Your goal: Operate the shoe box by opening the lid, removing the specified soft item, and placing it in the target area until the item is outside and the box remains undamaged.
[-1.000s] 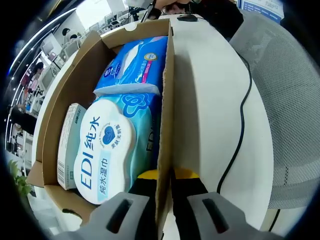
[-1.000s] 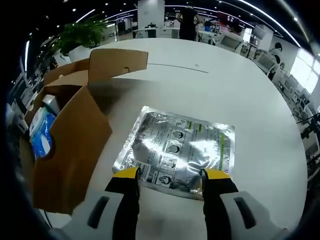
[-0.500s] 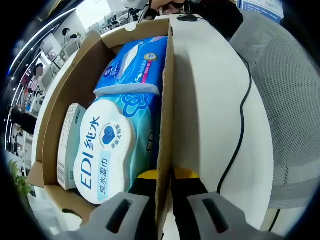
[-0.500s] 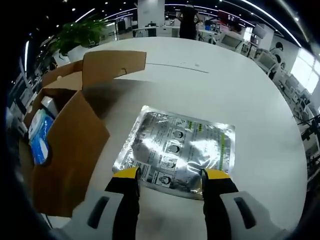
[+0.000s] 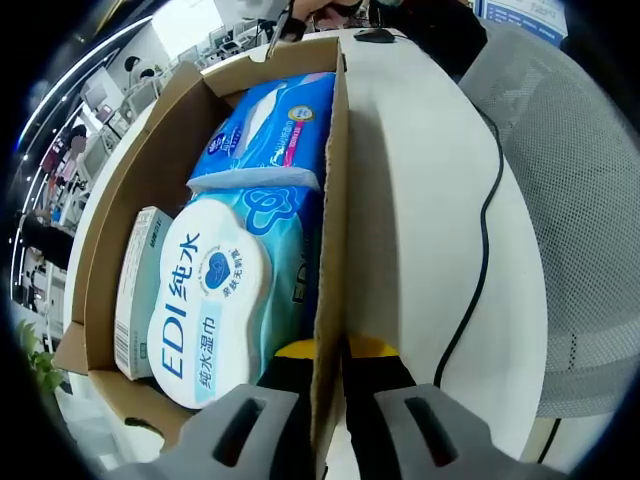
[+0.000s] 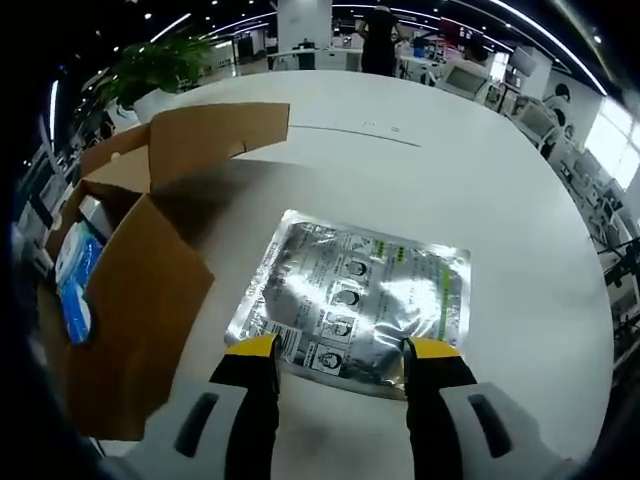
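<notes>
In the right gripper view, the silver foil pouch (image 6: 350, 305) is lying flat on the white bench (image 6: 500, 190) at lower centre, outside the cardboard shoe box (image 6: 130, 300) at left. The pouch looks light, limp and slick, likely best pinched at its near sealed edge. The right tool (image 6: 340, 352) is hovering just over that edge, jaws spread wide and holding nothing.

In the left gripper view, the left tool (image 5: 327, 352) is reaching in from the bottom, jaws nearly closed, pinching the box's side wall (image 5: 332, 240). A wet-wipes pack (image 5: 215, 300) and a blue packet (image 5: 270, 130) are sitting inside.
</notes>
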